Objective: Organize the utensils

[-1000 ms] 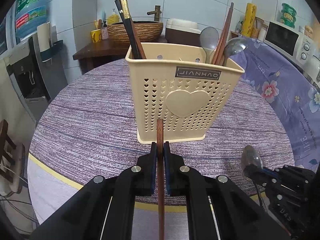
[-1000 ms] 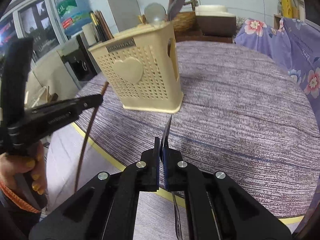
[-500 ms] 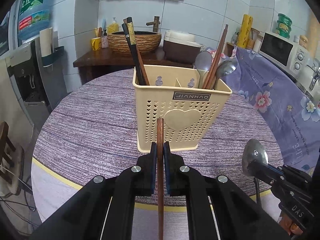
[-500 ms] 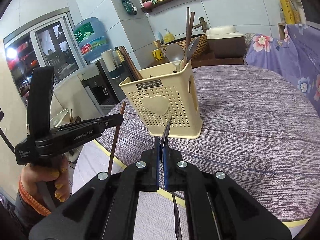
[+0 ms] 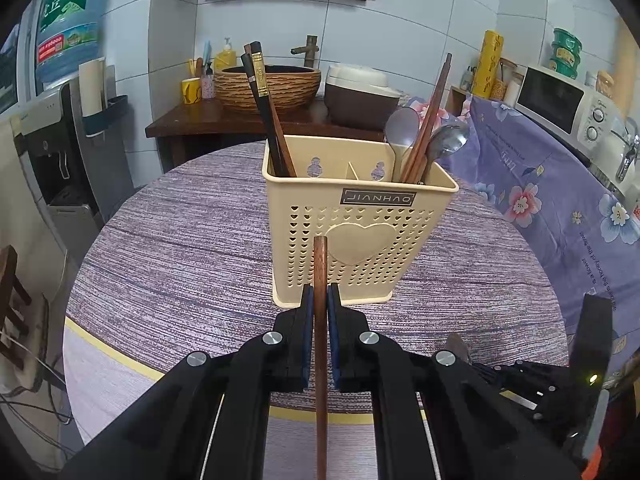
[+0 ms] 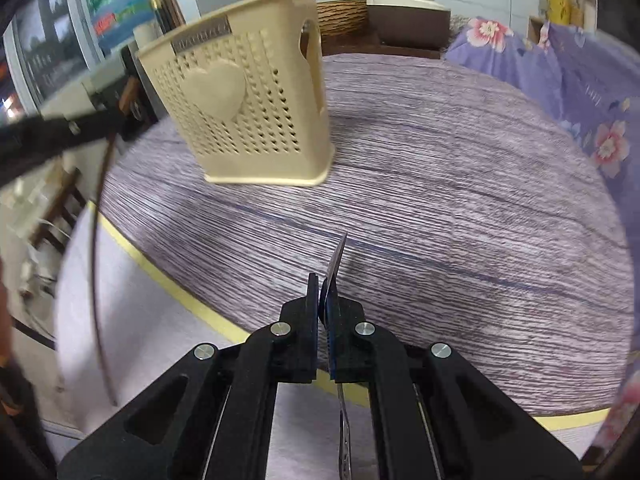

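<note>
Left wrist view shows the left tool [image 5: 320, 300] clamped on a brown wooden chopstick [image 5: 320, 280], which stands upright between the two pads, its top end level with the raised heart on the cream utensil holder [image 5: 356, 236]. That holder stands on the round purple-striped bench [image 5: 180, 260], just beyond the chopstick. Inside the holder, dark chopsticks [image 5: 264, 108] lean in its left compartment; its right compartment carries brown chopsticks [image 5: 430, 120], a grey spoon [image 5: 402, 126] and a metal spoon [image 5: 450, 140]. The middle part of the holder looks empty from this angle. Right wrist view, somewhat blurred, shows the right tool [image 6: 325, 296] closed on a thin metal utensil [image 6: 336, 264] seen edge-on; its kind cannot be told from this view. It is held over the bench edge, well apart from the holder, which stands farther back and to the left. Left of the holder, the left tool appears as a dark arm with its chopstick hanging down.
</note>
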